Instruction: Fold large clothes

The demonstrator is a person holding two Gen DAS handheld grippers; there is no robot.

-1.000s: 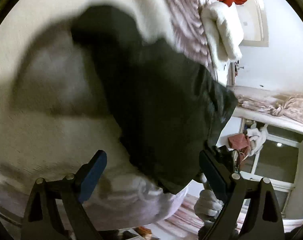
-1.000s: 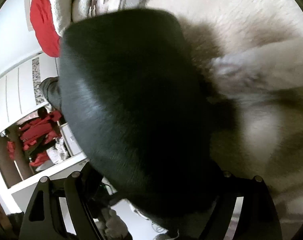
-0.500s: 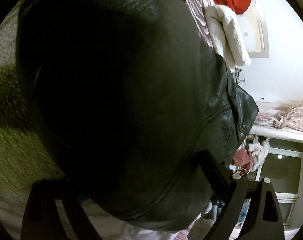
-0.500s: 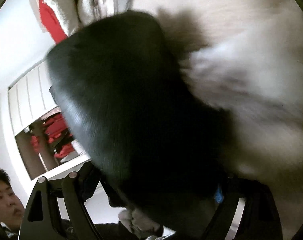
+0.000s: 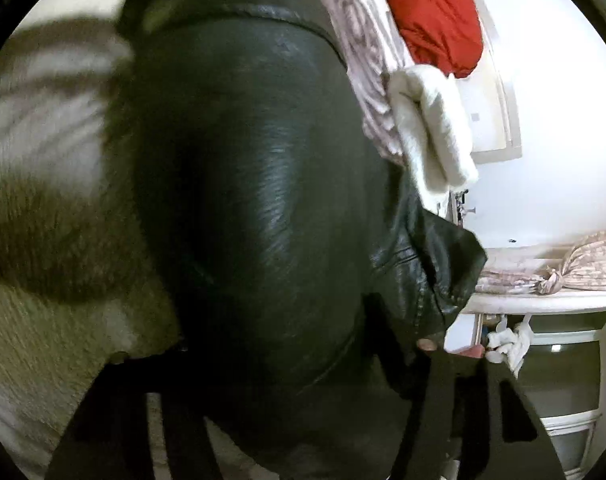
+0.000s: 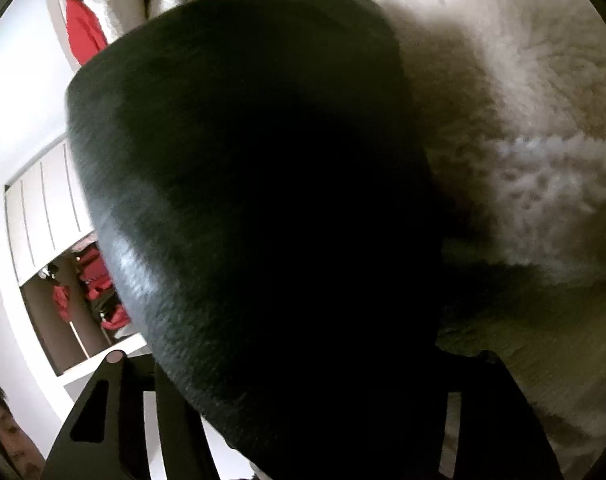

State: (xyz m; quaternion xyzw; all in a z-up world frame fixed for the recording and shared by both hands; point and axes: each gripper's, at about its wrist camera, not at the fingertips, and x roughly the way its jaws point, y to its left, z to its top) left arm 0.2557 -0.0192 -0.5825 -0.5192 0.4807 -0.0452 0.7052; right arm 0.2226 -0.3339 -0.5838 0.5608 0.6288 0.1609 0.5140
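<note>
A black leather jacket (image 5: 255,200) fills the middle of the left wrist view and hangs over a cream fuzzy blanket (image 5: 35,312) on a bed. It also fills the right wrist view (image 6: 243,200), dark and blurred. The jacket drapes over both grippers and hides the fingertips of the left gripper (image 5: 303,420) and the right gripper (image 6: 303,420). Only the black finger frames show at the bottom of each view. Whether either gripper is open or shut on the leather is hidden.
A red pillow (image 5: 431,12), a folded white blanket (image 5: 435,128) and a patterned cover lie at the bed's head. A white shelf (image 5: 543,300) holds bundled cloth. An open wardrobe (image 6: 87,292) with red clothes and a person's face (image 6: 3,432) show at left.
The jacket has been lifted and swung toward both cameras, and it now covers the blue pads that showed a second ago. Both grippers have moved over the blanket.
</note>
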